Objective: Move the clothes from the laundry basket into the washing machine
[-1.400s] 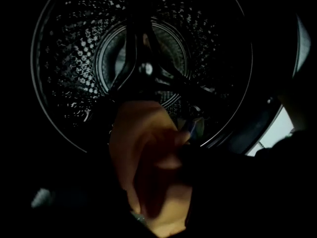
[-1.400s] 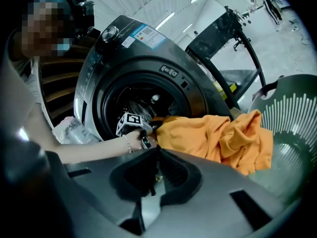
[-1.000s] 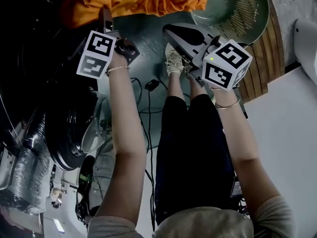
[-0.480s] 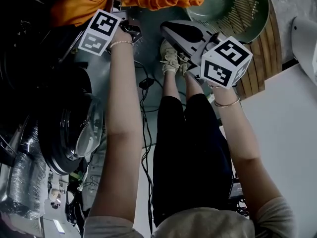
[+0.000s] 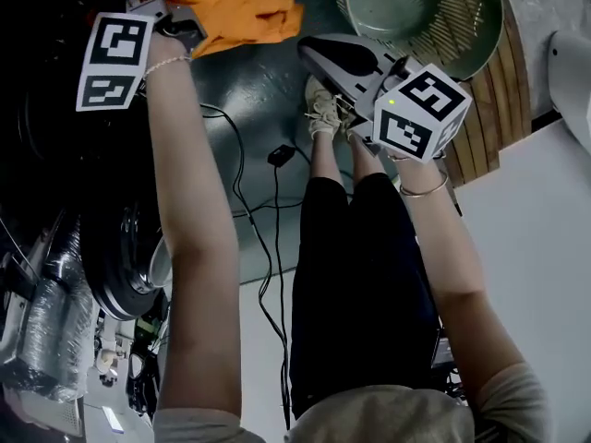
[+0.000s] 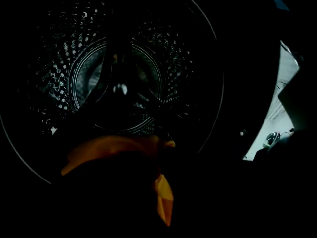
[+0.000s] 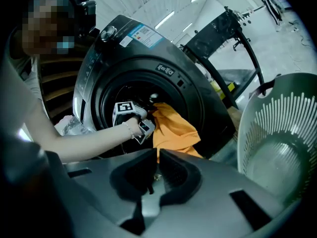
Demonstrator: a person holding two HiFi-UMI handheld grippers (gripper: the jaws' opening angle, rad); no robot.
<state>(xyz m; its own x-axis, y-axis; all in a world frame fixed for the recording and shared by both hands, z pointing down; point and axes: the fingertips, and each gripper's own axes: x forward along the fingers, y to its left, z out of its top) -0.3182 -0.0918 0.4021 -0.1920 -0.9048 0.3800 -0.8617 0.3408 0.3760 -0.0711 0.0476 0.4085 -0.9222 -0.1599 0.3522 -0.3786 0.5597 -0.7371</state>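
the laundry basket [image 5: 466, 35] looks bare from the head view. i see only its slatted wall and floor, and no cloth in the part that shows. the one garment i can find is the orange garment [image 5: 242, 9], and it is at the washing machine [image 7: 101, 66], not in the basket. so i judge the task is close to its end: this piece is out of the basket but not yet properly inside. in the right gripper view the cloth hangs in the door opening, with a fold draped down over the lower lip, so part of it is still outside the drum. past it, the drum [image 6: 119, 81] reads as dark and empty in the left gripper view, though it is too dim in there for me to be sure. what is left, as i see it, is to carry this piece deeper in and let go.

my left claw [image 5: 189, 28] has just been closing, and orange cloth sits between its jaws, so i take it as pinching the garment. the claw points into the drum mouth. the bunched cloth is right at its tip and trails down below it.

my right claw [image 7: 154, 171] has its jaws pressed together with nothing between them. it is held well apart from the garment, near the basket, and faces the machine.
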